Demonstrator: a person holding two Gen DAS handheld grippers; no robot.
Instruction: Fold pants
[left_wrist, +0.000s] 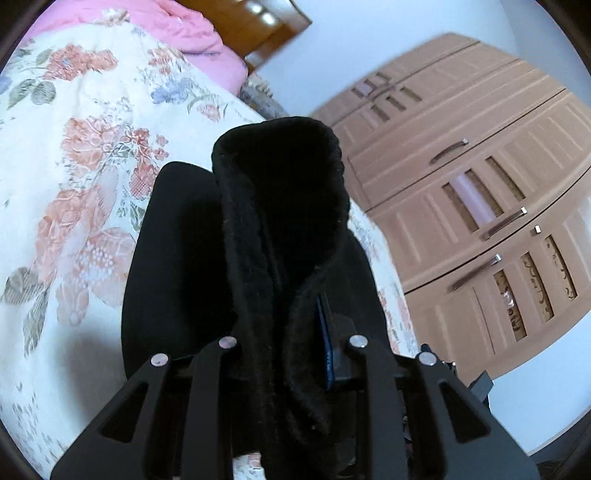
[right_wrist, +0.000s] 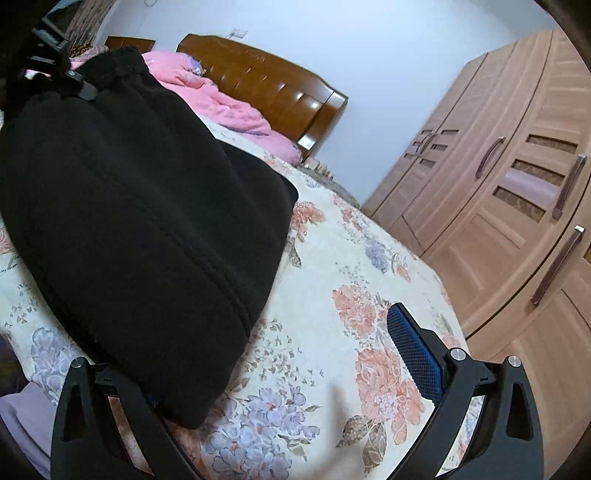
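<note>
Black fleece pants (right_wrist: 140, 229) lie on the floral bedspread (right_wrist: 332, 266), folded into a thick bundle. My left gripper (left_wrist: 295, 354) is shut on a thick fold of the pants (left_wrist: 280, 221) and lifts it off the bed; the cloth hides its pads. It also shows in the right wrist view (right_wrist: 70, 79) at the far top left, at the waistband. My right gripper (right_wrist: 288, 373) is open and low over the bed. Its right blue pad (right_wrist: 413, 354) is bare; its left finger is under the near edge of the pants.
A pink quilt (right_wrist: 221, 103) lies at the wooden headboard (right_wrist: 266, 85). A tall wooden wardrobe (right_wrist: 517, 206) stands right of the bed. The bed's edge runs along the right side (right_wrist: 436, 280).
</note>
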